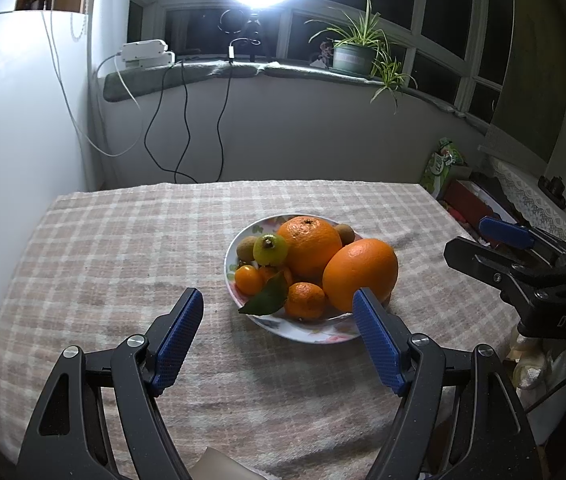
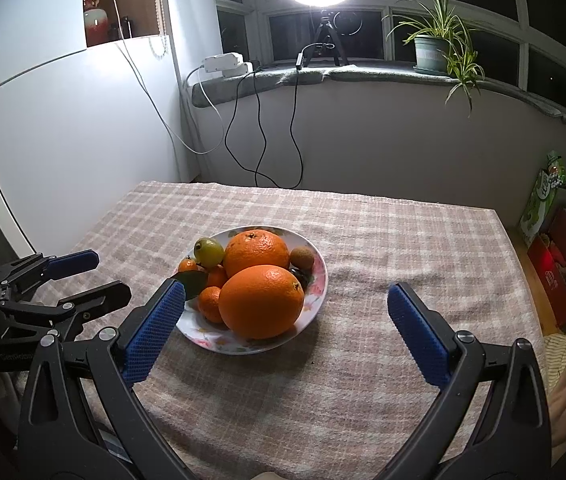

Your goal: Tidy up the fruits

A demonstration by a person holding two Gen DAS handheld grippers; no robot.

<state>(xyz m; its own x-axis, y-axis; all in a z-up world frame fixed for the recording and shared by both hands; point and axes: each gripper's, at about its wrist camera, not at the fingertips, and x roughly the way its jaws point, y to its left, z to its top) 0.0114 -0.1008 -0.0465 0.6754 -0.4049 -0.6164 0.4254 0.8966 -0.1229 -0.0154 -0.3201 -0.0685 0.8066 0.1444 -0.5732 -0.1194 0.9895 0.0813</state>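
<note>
Fruits [image 2: 261, 300] heaped in floral bowl [image 2: 315, 300], left tongs [image 1: 279, 336] and right tongs [image 2: 287, 332] gaping empty

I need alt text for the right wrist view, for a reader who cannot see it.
A floral white plate piled with two large oranges, small mandarins and a green fruit sits on a checked pink tablecloth. The open right gripper frames it; the left gripper is beside it.
</note>
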